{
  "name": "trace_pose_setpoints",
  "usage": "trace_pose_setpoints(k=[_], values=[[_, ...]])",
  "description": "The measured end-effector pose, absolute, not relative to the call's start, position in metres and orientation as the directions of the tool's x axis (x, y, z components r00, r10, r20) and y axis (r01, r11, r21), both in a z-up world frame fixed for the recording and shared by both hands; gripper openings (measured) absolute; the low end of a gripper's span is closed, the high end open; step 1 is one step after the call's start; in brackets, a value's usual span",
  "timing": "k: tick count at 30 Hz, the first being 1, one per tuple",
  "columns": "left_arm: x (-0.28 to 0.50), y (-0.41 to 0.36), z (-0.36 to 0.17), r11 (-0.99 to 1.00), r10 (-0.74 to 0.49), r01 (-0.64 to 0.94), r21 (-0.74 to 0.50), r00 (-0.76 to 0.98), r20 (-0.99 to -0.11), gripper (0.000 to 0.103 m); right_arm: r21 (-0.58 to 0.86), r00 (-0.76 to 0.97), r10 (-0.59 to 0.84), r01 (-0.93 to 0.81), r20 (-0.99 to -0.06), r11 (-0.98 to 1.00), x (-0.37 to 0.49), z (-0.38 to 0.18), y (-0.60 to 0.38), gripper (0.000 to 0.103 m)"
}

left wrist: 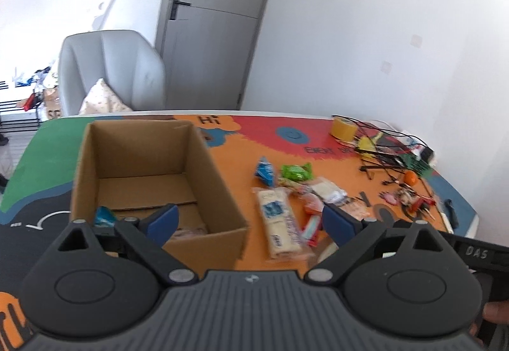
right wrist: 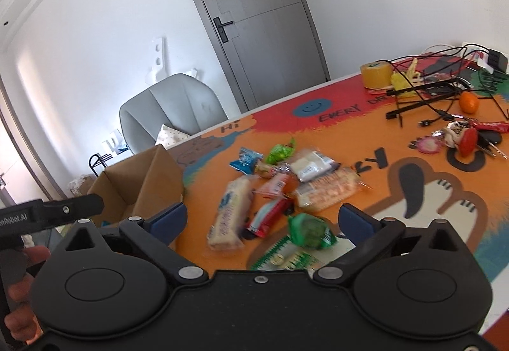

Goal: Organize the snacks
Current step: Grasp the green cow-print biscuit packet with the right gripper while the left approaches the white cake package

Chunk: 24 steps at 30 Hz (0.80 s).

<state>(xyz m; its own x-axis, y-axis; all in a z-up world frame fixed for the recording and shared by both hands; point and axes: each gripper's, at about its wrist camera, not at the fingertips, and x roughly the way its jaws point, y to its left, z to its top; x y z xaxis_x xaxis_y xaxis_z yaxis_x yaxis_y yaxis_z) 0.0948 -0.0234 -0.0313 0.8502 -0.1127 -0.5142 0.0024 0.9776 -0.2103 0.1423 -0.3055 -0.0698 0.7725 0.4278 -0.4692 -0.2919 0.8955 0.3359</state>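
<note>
An open cardboard box [left wrist: 152, 179] stands on the colourful table mat, with a blue packet [left wrist: 104, 216] lying inside near its front wall. My left gripper [left wrist: 249, 217] hovers over the box's near right corner, open and holding nothing. To the right of the box lies a pile of snacks: a long cracker pack [left wrist: 278, 223], a blue packet [left wrist: 264, 171] and a green packet [left wrist: 296, 172]. My right gripper [right wrist: 262, 217] is open above the near side of this pile, over a red packet [right wrist: 270, 217] and a green packet [right wrist: 310, 231], and grips none of them. The box [right wrist: 140, 189] sits to its left.
At the table's far right lie a yellow tape roll [right wrist: 375, 74], tangled black cables [right wrist: 423, 93], an orange [right wrist: 469, 103] and keys with charms [right wrist: 461, 138]. A grey armchair [left wrist: 111, 71] and a grey door [left wrist: 216, 20] stand behind the table. A hand [right wrist: 19, 287] holds the other gripper's handle.
</note>
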Motion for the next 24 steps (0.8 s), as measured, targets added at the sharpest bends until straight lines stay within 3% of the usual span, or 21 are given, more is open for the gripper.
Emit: trace_pose_setpoints(k=[15, 21, 24], values=[[0.104, -0.082, -0.049, 0.980, -0.190, 0.128, -0.156, 0.843, -0.503, 0.093, 0.323, 0.756, 0.433, -0.304, -0.491, 0.896, 0.135, -0.093, -0.331, 0.100], [0.116, -0.096, -0.063, 0.973, -0.229, 0.172, -0.157, 0.823, -0.520, 0.082, 0.355, 0.720, 0.474, -0.326, -0.507, 0.876, 0.142, -0.105, -0.334, 0.094], [0.122, -0.102, -0.068, 0.973, -0.229, 0.181, -0.141, 0.814, -0.534, 0.070, 0.348, 0.706, 0.483, -0.343, -0.518, 0.873, 0.146, -0.110, -0.332, 0.094]])
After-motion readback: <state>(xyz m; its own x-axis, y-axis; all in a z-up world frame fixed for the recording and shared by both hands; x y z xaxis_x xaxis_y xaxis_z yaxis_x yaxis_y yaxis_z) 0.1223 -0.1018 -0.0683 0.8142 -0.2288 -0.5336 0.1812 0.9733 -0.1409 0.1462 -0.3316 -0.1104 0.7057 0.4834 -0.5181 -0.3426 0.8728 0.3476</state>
